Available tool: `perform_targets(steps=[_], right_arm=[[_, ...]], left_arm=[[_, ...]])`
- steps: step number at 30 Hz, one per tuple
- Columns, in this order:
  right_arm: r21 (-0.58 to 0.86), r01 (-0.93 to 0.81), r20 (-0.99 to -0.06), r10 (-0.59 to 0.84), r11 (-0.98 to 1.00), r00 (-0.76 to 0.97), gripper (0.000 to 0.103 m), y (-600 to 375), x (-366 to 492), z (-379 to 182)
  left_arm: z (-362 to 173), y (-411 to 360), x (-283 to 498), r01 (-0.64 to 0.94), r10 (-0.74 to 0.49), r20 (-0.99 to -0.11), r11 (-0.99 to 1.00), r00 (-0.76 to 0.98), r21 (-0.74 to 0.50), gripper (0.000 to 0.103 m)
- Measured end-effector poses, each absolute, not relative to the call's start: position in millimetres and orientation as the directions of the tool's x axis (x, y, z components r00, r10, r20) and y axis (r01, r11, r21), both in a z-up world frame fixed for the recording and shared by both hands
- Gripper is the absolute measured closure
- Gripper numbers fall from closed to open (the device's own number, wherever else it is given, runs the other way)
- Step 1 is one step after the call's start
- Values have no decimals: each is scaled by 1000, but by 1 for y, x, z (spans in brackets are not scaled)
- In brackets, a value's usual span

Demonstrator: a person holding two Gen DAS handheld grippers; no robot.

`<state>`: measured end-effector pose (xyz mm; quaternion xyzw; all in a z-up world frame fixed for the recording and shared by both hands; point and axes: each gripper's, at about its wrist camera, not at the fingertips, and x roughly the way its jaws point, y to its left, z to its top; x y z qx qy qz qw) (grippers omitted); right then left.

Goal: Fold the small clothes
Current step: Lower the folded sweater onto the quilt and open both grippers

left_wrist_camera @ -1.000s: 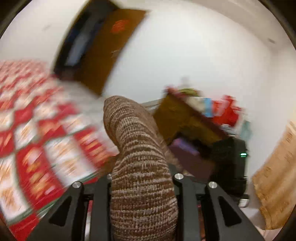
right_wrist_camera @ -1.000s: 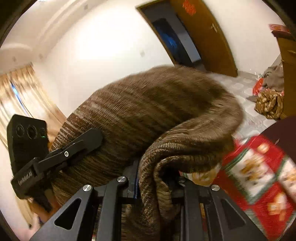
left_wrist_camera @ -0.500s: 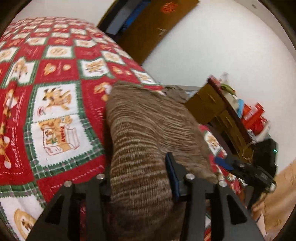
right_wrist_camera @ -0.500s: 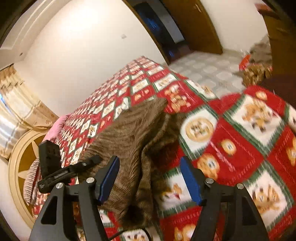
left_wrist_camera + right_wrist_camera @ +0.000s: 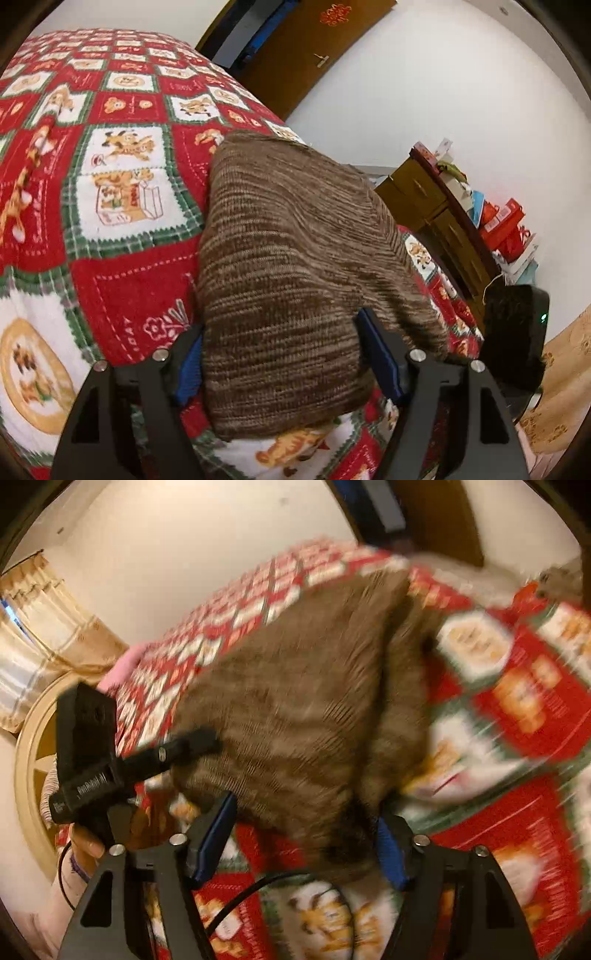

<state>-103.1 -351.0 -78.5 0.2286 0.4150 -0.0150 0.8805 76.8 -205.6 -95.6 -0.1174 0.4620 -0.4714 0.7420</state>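
Lowered from mid-air, the brown knit garment (image 5: 280,266) now lies folded on the bed quilt (image 5: 122,280); left claw (image 5: 284,354) opening, right claw (image 5: 303,834) apparently narrowing, neither clamped: withdraw both level, without dragging the near edge.

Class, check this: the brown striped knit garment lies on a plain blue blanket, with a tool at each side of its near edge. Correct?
Not quite. The brown knit garment lies on a red, green and white patterned blanket, not plain blue, as the left wrist view shows. The rest stands.
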Motion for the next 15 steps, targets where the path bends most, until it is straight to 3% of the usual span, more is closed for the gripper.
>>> perform_targets(steps=[1,2,3,7,10,15], right_arm=[[374,240,-744,135,896,655,51,-350,-100,-78],[380,248,-746,137,891,652,82,-354,-97,-76],[470,236,-722,216,851,658,86,-363,-94,-73],[717,194,-569,403,669,717,86,-386,-95,-46],[777,150,-496,447,612,744,86,-389,-104,-20],[732,239,-593,424,638,684,85,-382,-108,-37]], left_arm=[[-95,-207,77,581,-806,-579,532,125,-616,37],[-93,-208,80,565,-805,-583,534,111,-630,43],[-89,-207,83,538,-815,-574,520,80,-664,55],[-61,-198,87,463,-848,-529,479,25,-746,62],[-42,-196,80,483,-827,-562,497,13,-720,61],[-75,-195,74,416,-724,-690,625,-9,-661,53]])
